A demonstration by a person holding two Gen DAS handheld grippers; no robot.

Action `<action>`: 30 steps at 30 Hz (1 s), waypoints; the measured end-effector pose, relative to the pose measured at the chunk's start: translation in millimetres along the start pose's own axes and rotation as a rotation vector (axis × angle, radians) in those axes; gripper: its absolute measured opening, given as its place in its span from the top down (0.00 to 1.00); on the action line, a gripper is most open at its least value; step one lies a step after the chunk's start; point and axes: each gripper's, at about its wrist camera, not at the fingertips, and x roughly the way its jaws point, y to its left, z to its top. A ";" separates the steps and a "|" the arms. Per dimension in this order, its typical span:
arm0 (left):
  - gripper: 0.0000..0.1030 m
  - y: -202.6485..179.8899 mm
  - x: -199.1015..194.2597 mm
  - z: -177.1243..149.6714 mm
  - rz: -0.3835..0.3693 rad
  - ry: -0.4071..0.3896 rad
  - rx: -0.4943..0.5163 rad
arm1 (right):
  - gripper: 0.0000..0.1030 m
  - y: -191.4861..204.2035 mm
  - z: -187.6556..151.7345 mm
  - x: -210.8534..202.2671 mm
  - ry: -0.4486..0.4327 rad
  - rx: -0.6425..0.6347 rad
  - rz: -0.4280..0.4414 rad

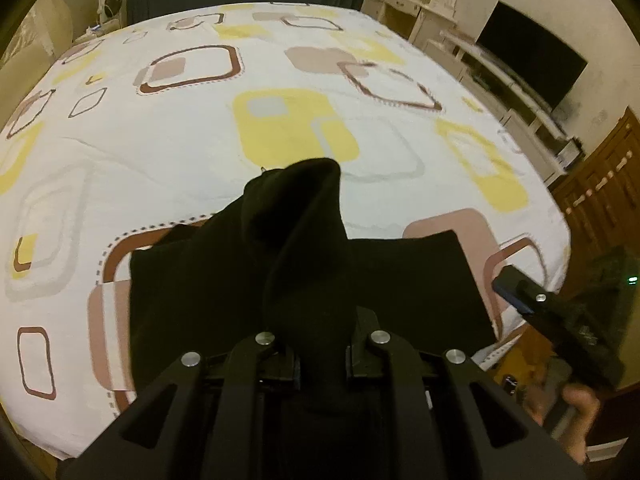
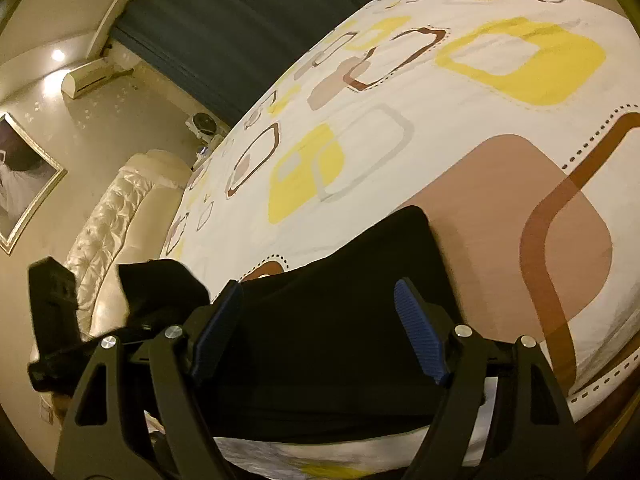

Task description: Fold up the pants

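Black pants [image 1: 400,280] lie folded on the near edge of the bed. My left gripper [image 1: 320,348] is shut on a bunched fold of the pants, which stands up above the fingers. My right gripper [image 2: 320,320] is open, its blue pads [image 2: 420,332] spread over the flat black pants [image 2: 340,288] without holding them. The right gripper also shows in the left wrist view [image 1: 520,288] at the right edge of the pants. The left gripper shows in the right wrist view [image 2: 52,312] at the left, with cloth [image 2: 160,284] in it.
The bed sheet [image 1: 200,152] is white with yellow, brown and pink squares. A TV [image 1: 532,60] on a white cabinet and a dresser stand to the right. A padded headboard [image 2: 116,216] and dark curtain [image 2: 240,20] are at the far side.
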 end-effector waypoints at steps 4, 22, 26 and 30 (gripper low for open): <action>0.86 -27.9 19.0 -2.7 0.056 0.005 0.042 | 0.24 -9.2 1.8 -2.2 -0.009 0.023 0.005; 0.85 -89.7 78.3 -36.3 0.292 -0.021 0.177 | 0.24 -44.0 8.4 -10.5 -0.042 0.108 0.019; 0.85 -93.7 80.3 -38.2 0.319 -0.033 0.193 | 0.24 -46.3 8.2 -12.3 -0.045 0.115 0.016; 0.77 -100.0 77.7 -38.6 0.320 -0.047 0.205 | 0.24 -45.7 6.3 -16.6 -0.054 0.117 0.016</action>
